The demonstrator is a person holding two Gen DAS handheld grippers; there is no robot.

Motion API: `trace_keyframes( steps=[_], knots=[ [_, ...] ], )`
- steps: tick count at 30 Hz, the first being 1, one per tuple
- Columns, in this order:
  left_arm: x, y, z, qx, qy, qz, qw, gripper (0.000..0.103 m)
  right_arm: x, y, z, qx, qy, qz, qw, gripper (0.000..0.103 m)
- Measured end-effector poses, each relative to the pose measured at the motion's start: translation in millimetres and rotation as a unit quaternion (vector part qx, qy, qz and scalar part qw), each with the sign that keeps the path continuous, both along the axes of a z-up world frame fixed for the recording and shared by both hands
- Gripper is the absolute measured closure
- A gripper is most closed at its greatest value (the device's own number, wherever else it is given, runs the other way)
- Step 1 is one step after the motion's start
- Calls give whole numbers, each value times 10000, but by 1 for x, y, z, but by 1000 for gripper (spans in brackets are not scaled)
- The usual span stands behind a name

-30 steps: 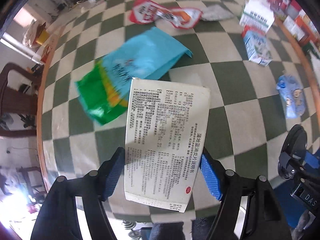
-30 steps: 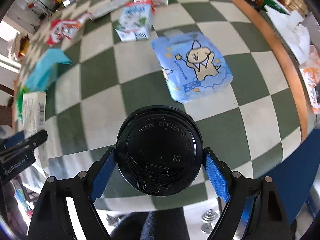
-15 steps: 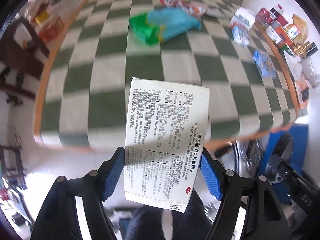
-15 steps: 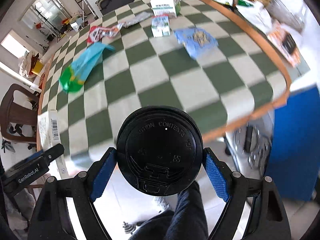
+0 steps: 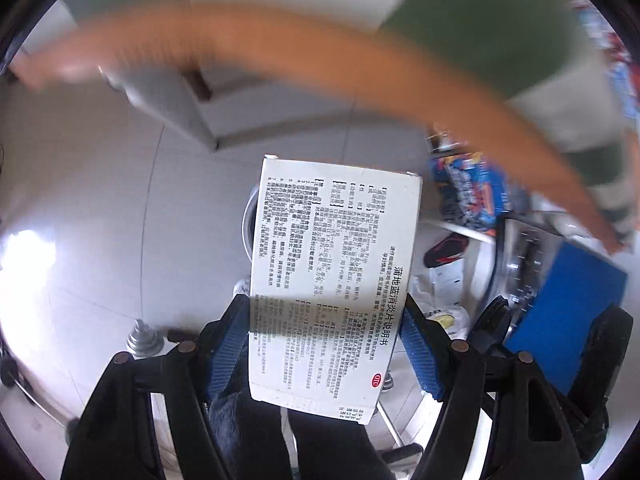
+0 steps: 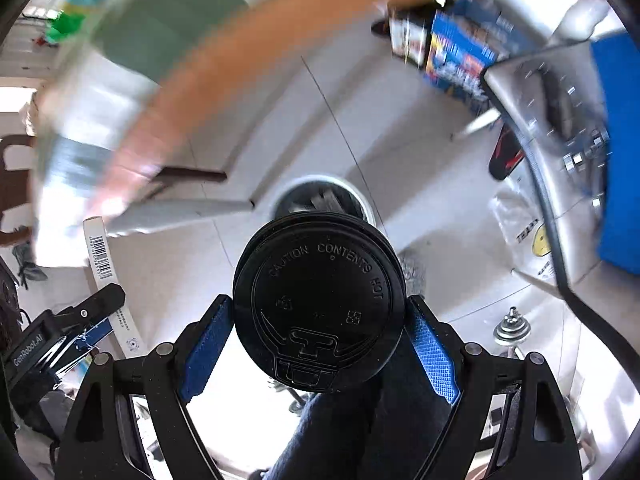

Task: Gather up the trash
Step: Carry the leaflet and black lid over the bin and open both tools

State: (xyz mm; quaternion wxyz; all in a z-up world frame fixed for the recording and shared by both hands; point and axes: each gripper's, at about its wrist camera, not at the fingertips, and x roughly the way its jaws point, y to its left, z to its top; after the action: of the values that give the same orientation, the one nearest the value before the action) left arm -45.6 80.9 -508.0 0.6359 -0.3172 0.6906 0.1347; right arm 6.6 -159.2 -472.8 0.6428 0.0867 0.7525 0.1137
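1. Both views have swung off the checked tabletop since the earlier frames; they now look down past the blurred orange table edge (image 5: pixel 360 60) to the pale tiled floor (image 5: pixel 100 208).
2. A round bin (image 6: pixel 320 196) sits on the floor just beyond the right gripper's load; dark stuff lies inside, too blurred to name. In the left view only a sliver of its rim shows behind the box.
3. Left gripper (image 5: pixel 326 344) clamps a flat white cardboard box (image 5: pixel 332 280) by its two long edges, blue ribbed pads pressing either side; printed text face toward the camera.
4. Right gripper (image 6: pixel 320 332) clamps a black plastic cup lid (image 6: pixel 320 304), round with raised lettering, pads on its rim; cup body hidden.
5. Both grippers point steeply down; dark trouser legs (image 6: pixel 360 420) show below them.
6. The left gripper with its box appears at the right view's left edge.
7. A blue printed packet (image 6: pixel 460 52) and a metal frame (image 6: pixel 532 152) stand near the blue panel (image 6: pixel 620 140), blurred.
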Motion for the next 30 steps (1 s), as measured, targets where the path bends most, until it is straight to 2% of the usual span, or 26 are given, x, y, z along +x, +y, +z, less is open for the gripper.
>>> trace_keyframes(
  steps=[3, 7, 10, 13, 16, 17, 18, 20, 21, 23, 27, 30],
  knots=[
    [1, 1, -59, -99, 190, 43, 9998, 32, 0, 9, -59, -25, 114, 89, 9999, 16],
    [5, 1, -136, -434, 405, -13, 9982, 32, 1, 22, -139, -27, 273, 189, 9994, 16],
    [6, 4, -179, -703, 506, -44, 9962, 31, 6, 31, -187, -13, 349, 338, 9988, 16],
    [8, 10, -204, -768, 560, -125, 9954, 29, 6, 41, -233, 21, 403, 517, 9978, 15],
    [12, 12, -217, -685, 538, -261, 9959, 21, 5, 48, -263, 156, 477, 613, 9969, 12],
    [9, 16, -218, -605, 524, -242, 9965, 6, 5, 50, -273, 219, 526, 639, 9963, 12],
    [8, 18, -218, -508, 480, -221, 9973, 0, 4, 50, -282, 277, 550, 634, 9961, 12],
    [5, 23, -215, -264, 387, -213, 9987, 0, 2, 49, -293, 381, 574, 609, 9958, 9],
    [3, 25, -212, -140, 355, -230, 9990, 0, 0, 49, -296, 450, 576, 606, 9955, 0],
    [1, 24, -212, 66, 347, -354, 9987, 0, -2, 50, -299, 436, 521, 657, 9955, 0],
    [-4, 18, -202, 822, 560, -820, 9917, 0, -4, 54, -293, -146, 191, 960, 9951, 0],
    [-11, 16, -194, 1043, 639, -955, 9879, 0, -7, 60, -282, -637, -74, 1262, 9899, 0]
  ],
)
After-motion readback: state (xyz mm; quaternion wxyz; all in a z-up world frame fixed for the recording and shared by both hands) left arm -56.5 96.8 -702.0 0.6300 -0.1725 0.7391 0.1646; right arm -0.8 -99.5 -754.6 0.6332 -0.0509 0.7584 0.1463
